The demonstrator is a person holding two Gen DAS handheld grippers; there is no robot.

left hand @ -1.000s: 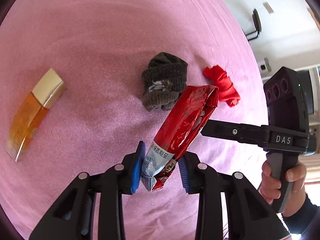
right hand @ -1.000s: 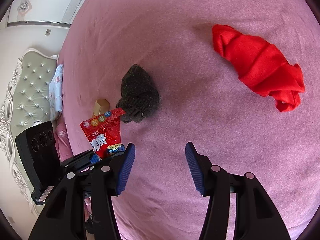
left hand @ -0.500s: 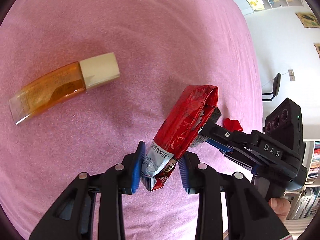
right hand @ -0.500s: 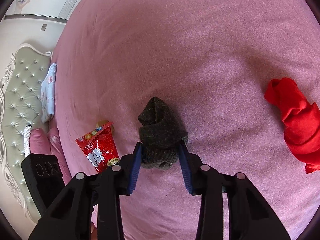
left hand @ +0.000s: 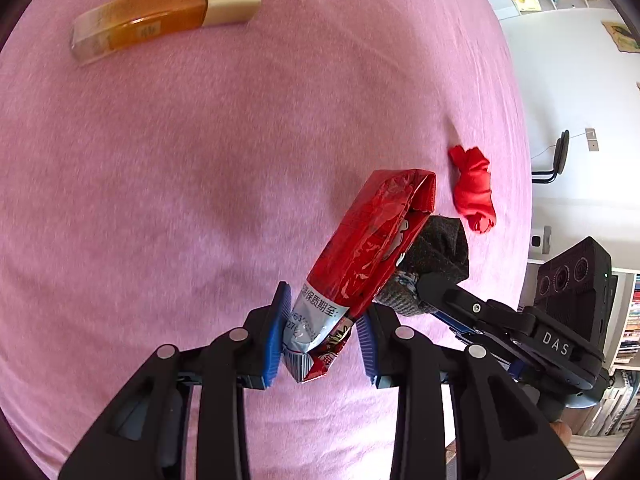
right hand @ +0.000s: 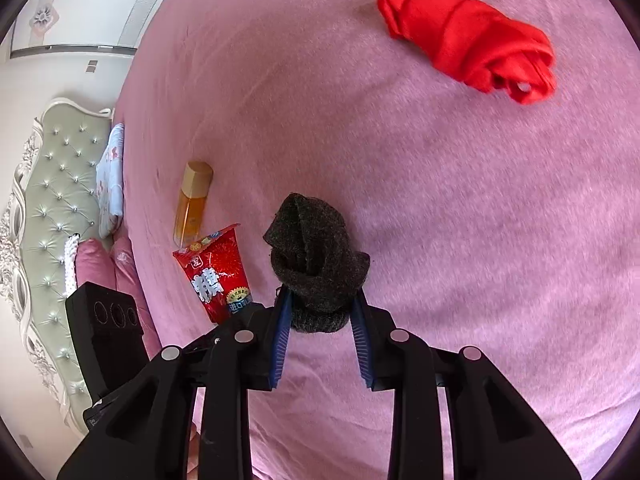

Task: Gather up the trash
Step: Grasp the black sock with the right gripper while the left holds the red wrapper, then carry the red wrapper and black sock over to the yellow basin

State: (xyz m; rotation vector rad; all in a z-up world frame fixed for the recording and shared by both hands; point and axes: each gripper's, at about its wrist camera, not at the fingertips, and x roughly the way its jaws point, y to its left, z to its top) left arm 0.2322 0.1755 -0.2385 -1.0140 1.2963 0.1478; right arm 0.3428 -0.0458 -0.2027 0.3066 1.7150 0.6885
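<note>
My left gripper (left hand: 322,336) is shut on the silver bottom end of a red snack wrapper (left hand: 372,240), held up above the pink bedspread (left hand: 180,180). The wrapper also shows in the right wrist view (right hand: 216,272). My right gripper (right hand: 322,338) is shut on a dark grey rolled sock (right hand: 318,268), lifted off the bed. The sock shows in the left wrist view (left hand: 438,256) just behind the wrapper. A red cloth (right hand: 472,44) lies on the bed at the upper right, and it shows in the left wrist view (left hand: 474,188).
An amber bottle with a cream cap (left hand: 164,18) lies on the bedspread at the far left; it shows in the right wrist view (right hand: 194,200). A tufted headboard (right hand: 52,200) and pillows (right hand: 110,178) stand left. Shelves and a wall (left hand: 580,80) lie past the bed's right edge.
My right gripper moved to the grey sock, shut on it and lifted it off the bed. My left gripper kept the wrapper and swung, so the bottle shifted to the upper left of its view.
</note>
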